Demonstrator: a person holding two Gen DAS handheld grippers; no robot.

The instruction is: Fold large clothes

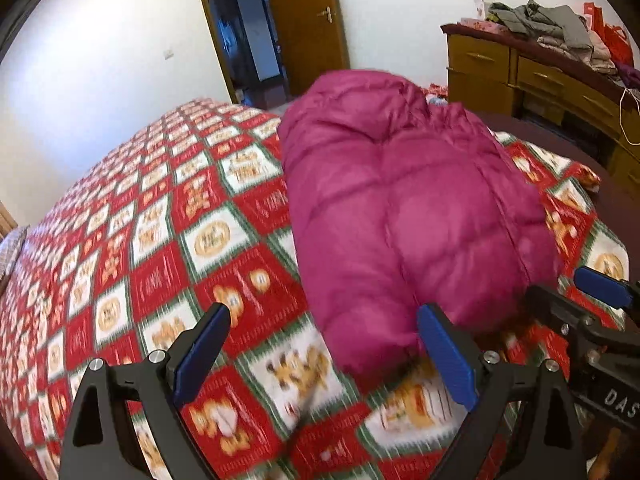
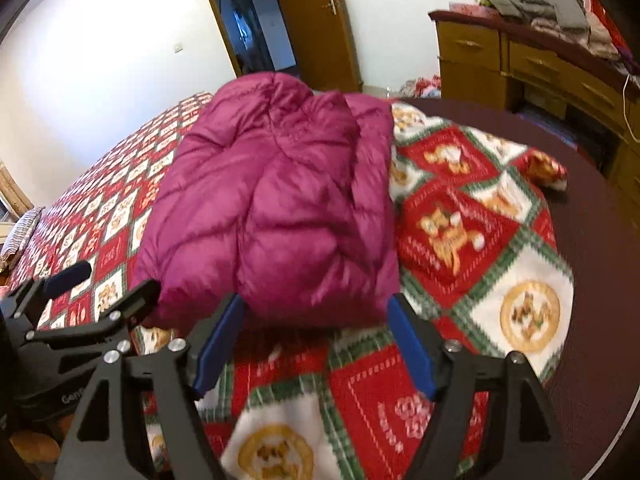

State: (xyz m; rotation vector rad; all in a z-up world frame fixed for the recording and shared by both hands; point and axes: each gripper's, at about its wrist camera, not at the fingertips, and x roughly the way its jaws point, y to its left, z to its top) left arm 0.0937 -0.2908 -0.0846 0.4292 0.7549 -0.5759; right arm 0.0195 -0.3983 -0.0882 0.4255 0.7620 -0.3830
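We see a magenta quilted puffer jacket (image 1: pixel 404 208) lying bundled on the bed's red, white and green patterned blanket (image 1: pixel 152 240), filling the centre of the left wrist view and the centre-left of the right wrist view (image 2: pixel 272 208). Our left gripper (image 1: pixel 324 356) sits at the bottom of its frame with jaws spread wide, its right finger touching the jacket's near edge. Our right gripper (image 2: pixel 316 344) also gapes wide, holding nothing, just before the jacket's near hem. A wooden dresser (image 1: pixel 520 68) piled with grey clothes (image 1: pixel 548 20) stands upper right
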